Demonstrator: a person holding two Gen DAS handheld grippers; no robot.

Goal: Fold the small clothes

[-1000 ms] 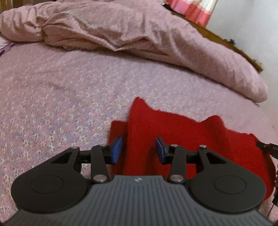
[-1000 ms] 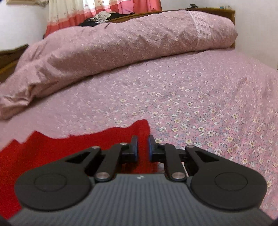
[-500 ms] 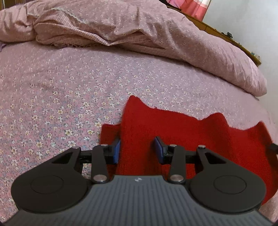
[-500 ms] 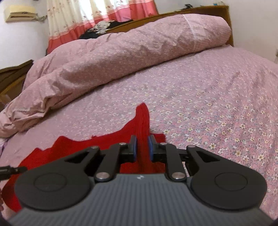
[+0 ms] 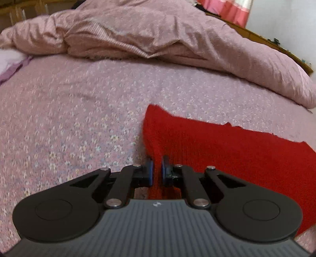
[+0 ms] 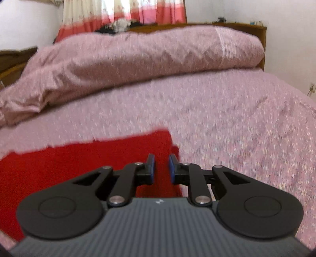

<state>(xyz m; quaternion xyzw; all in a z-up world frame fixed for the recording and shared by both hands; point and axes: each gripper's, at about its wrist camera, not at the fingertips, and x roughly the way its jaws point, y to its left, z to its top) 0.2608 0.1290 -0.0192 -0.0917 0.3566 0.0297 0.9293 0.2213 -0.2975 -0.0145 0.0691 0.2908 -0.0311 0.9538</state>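
A red knitted garment (image 5: pixel 227 148) lies on the bed, stretched between my two grippers. In the left wrist view my left gripper (image 5: pixel 157 164) is shut on the garment's left edge, and a pinched ridge of red cloth rises from between its blue pads. In the right wrist view the same garment (image 6: pixel 79 164) spreads out to the left. My right gripper (image 6: pixel 161 159) pinches its right edge, with red cloth filling the narrow gap between the pads. Each gripper is out of the other's view.
The pink floral bed sheet (image 5: pixel 69 118) surrounds the garment. A bunched pink duvet (image 6: pixel 138 59) lies across the far side of the bed. Behind it are a wooden headboard (image 6: pixel 246 29) and a curtain (image 6: pixel 118 11). A purple cloth (image 5: pixel 13 69) sits at the far left.
My left gripper's jaws have shut on the garment's left edge. The right gripper has shifted with the cloth, and the peak of cloth ahead of it has flattened.
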